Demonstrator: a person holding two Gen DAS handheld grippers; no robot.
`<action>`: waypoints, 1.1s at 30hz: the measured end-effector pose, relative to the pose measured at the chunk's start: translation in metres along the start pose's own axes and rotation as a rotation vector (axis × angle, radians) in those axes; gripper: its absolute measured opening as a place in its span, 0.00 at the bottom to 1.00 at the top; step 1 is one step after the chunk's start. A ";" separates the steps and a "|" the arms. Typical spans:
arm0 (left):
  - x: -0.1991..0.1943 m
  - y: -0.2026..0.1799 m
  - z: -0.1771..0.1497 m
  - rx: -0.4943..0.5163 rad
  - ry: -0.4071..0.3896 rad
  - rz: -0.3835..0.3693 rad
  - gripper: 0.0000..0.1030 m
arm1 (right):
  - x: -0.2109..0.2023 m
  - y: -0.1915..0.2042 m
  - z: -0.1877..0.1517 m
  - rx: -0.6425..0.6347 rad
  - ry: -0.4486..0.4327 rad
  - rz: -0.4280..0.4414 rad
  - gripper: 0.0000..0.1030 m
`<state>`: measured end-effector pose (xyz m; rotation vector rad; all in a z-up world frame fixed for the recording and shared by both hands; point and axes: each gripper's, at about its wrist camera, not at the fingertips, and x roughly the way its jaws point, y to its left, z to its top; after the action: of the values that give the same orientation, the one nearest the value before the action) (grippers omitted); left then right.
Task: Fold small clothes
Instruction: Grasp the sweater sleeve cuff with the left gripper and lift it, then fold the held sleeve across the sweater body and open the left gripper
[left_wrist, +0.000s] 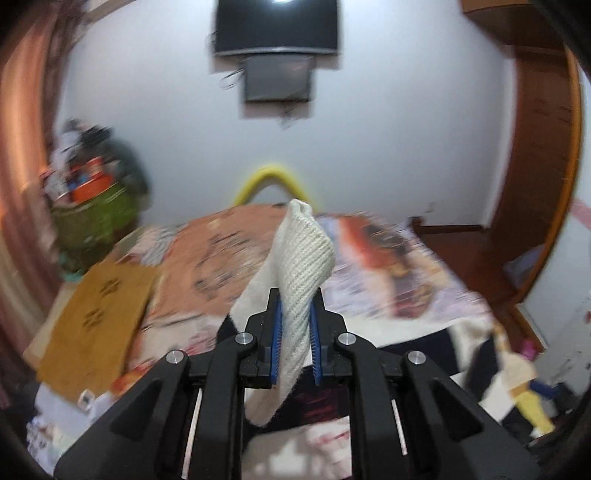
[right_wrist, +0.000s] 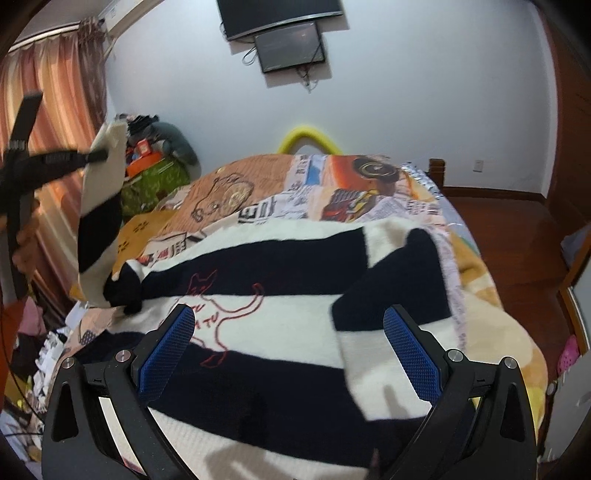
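Cream ribbed knit is what I have clamped in my left gripper (left_wrist: 295, 332): the cuff of one sleeve (left_wrist: 301, 266) of the striped sweater (right_wrist: 280, 295), pinched tight between the blue pads (left_wrist: 276, 339) and held up off the bed. The sweater itself lies spread on the patterned bedcover (right_wrist: 332, 184), navy and cream bands with a red cat outline on the chest. In the right wrist view the raised sleeve hangs at far left, well above the body. I judge this the sleeve fold: next I should carry the cuff inward across the chest and lay it flat. My right gripper (right_wrist: 288, 350) hovers over the sweater's lower half, fingers wide apart, holding nothing.
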<state>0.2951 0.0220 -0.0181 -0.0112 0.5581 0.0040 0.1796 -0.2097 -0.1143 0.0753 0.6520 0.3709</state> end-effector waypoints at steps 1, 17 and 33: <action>0.002 -0.014 0.006 0.016 -0.007 -0.027 0.12 | -0.002 -0.003 0.001 0.004 -0.005 -0.004 0.98; 0.097 -0.149 -0.063 0.205 0.301 -0.248 0.25 | -0.010 -0.028 0.005 0.017 -0.022 -0.076 0.98; 0.085 -0.009 -0.080 0.136 0.251 -0.007 0.79 | 0.036 -0.014 0.029 -0.050 0.017 -0.055 0.94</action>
<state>0.3251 0.0122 -0.1307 0.1198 0.8085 -0.0430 0.2282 -0.2088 -0.1147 0.0071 0.6600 0.3350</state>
